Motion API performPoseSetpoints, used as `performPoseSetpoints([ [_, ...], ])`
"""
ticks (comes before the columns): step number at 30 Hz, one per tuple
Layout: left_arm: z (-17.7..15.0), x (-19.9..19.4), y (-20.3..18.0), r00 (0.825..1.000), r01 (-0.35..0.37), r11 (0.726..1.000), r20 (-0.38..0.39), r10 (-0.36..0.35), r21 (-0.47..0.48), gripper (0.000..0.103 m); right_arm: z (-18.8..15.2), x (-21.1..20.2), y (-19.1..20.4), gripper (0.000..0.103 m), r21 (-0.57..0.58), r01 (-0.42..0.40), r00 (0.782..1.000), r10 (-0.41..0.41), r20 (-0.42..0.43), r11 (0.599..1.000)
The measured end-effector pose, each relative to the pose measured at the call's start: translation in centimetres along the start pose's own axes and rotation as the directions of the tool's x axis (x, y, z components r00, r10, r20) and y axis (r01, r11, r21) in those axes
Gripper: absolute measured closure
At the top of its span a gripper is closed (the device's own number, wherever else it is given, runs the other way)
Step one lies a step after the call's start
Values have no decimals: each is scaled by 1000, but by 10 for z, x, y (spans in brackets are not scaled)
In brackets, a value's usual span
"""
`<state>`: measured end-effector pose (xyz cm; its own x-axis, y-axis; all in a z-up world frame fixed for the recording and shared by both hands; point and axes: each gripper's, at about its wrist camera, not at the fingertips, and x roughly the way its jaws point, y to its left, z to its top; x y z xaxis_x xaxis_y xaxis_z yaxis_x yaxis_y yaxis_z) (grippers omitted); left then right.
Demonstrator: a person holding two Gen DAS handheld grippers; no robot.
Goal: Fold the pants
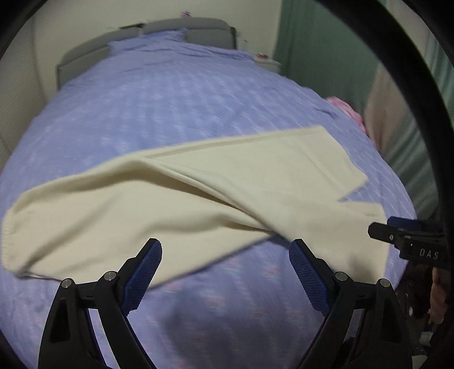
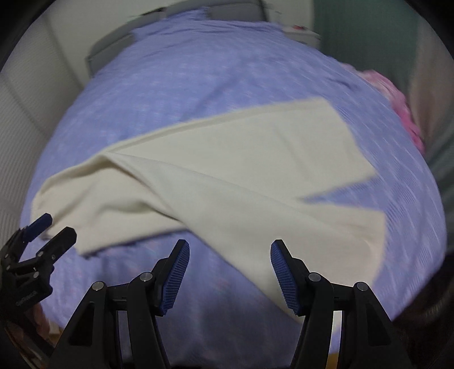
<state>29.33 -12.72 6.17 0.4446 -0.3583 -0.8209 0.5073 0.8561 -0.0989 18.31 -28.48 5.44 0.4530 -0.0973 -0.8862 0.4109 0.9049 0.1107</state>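
Cream pants [image 1: 181,198] lie across a bed with a lavender checked cover [image 1: 170,99], waistband at the left, two legs spread apart toward the right. My left gripper [image 1: 225,249] is open and empty, hovering just short of the pants' near edge. My right gripper [image 1: 377,230] shows at the right edge of the left wrist view, by the near leg's end. In the right wrist view the pants [image 2: 227,176] fill the middle and my right gripper [image 2: 229,249] is open and empty over the near leg. The left gripper [image 2: 54,227] appears open at the far left, near the waistband.
A grey headboard [image 1: 176,27] stands at the far end of the bed. Pink cloth [image 2: 397,96] lies at the bed's right edge. A green curtain [image 1: 326,51] hangs on the right, a pale wall on the left.
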Motion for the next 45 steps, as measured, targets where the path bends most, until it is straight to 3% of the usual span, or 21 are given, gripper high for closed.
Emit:
performPoseSetpoints([
  [6,-7,44,-39,988,93,995,-121,-97,-32,18,-39,11,-77,42,186,81,995,-68,-75,979],
  [12,-22,78,-60,978,73,997,-195,-79,-37,20,-79,24,-128,42,346,130,989,-95,-116,929],
  [17,-26,94,-68,971,78,996,-222,-86,-46,20,-110,45,-155,42,492,85,989,-14,-146,866],
  [25,-24,112,-76,963,77,996,-256,-84,-40,23,-126,72,-155,42,549,9,983,95,-159,836],
  [29,-23,118,-68,962,75,994,-258,-94,-81,24,-128,83,-153,45,588,-23,977,142,-157,809],
  [31,-18,122,-59,963,69,990,-251,-98,-122,25,-130,91,-154,60,613,-38,970,176,-166,789],
  [34,-8,129,-45,966,60,981,-236,-104,-187,30,-133,99,-157,76,656,-54,962,215,-168,753],
  [38,-1,133,-48,962,91,981,-239,-132,-171,40,-118,83,-153,87,619,-43,971,179,-160,784],
  [41,-2,135,-57,955,127,978,-244,-165,-165,40,-91,53,-160,88,622,-75,987,147,-66,780],
  [45,-3,138,-61,946,158,965,-247,-209,-211,40,-52,18,-167,91,564,-49,999,34,36,824],
])
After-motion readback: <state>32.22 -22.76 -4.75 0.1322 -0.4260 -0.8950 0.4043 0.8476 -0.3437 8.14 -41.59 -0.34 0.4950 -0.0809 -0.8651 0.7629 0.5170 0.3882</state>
